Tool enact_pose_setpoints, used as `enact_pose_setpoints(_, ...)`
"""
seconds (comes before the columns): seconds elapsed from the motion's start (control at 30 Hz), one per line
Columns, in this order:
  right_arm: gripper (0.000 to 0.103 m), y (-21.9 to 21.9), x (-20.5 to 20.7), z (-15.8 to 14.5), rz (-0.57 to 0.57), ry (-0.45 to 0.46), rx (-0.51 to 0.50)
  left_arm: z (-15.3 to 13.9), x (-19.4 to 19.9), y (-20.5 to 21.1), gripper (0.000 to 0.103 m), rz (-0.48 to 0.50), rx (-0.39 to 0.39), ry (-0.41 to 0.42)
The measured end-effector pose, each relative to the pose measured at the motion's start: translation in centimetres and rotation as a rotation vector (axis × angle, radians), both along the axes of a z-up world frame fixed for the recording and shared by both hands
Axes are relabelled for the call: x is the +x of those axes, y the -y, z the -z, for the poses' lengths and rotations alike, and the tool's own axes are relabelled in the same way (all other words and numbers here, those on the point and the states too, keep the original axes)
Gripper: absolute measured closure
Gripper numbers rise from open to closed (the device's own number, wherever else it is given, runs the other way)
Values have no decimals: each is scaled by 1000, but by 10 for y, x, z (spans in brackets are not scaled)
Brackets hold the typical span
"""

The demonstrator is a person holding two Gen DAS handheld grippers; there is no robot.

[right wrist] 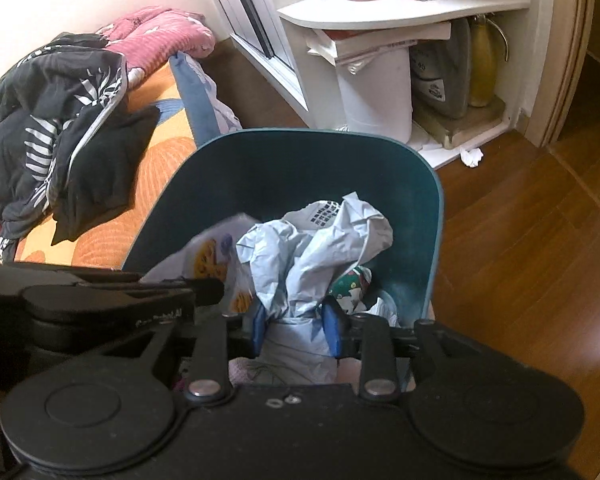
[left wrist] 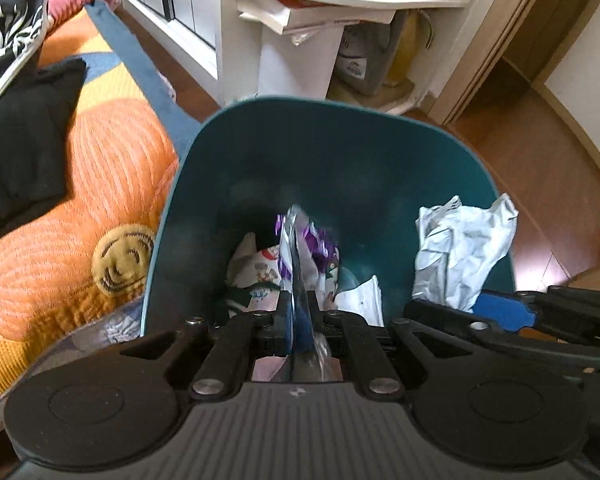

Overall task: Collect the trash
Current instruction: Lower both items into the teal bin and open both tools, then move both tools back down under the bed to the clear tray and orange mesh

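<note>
Now both grippers are hovering over the teal bin (left wrist: 300,148) — left gripper (left wrist: 300,316) pinching a purple-printed wrapper (left wrist: 300,236) at 12 o'clock, right gripper (right wrist: 296,320) clamping crumpled pale plastic (right wrist: 316,248).

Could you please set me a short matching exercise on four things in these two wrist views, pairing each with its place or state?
Things:
1. crumpled pale plastic bag
2. purple-printed wrapper
3. teal bin
4. small white scrap

Places or states:
A. lying on the wooden floor by the white shelf unit
B. pinched in the right gripper
C. pinched in the left gripper
D. stands open beside the orange bedding, wrappers inside

Pairs: 1-B, 2-C, 3-D, 4-A
</note>
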State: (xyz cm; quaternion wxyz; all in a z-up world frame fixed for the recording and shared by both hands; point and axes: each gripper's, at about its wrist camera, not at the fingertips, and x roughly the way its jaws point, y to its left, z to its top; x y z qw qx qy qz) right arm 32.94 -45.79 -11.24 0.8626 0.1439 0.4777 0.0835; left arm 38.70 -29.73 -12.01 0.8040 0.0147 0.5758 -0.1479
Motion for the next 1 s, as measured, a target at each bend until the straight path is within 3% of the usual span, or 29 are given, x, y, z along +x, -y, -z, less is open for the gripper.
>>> enact_pose_setpoints(0.17, 65, 2, -1, 2, 19, -21, 27, 6, 0, -5, 97, -23, -16, -35)
enact_pose_setpoints(0.27, 63, 1, -3, 1, 23, -24, 22, 5, -2, -10, 90, -43, -30, -48)
enact_pose_setpoints(0.33, 63, 1, -5, 0, 28, -22, 13, 2, -3, -11, 79, -46, -28, -46)
enact_pose_setpoints(0.47, 59, 4, -10, -9, 53, -5, 7, -7, -10, -16, 42, -58, -21, -23)
enact_pose_setpoints(0.5, 59, 5, -12, -12, 52, 1, 10, -11, -11, -19, 40, -62, -28, -14)
enact_pose_setpoints(1.0, 52, -24, -56, -73, -27, 113, 47, -85, -71, -71, 40, -84, -64, 116)
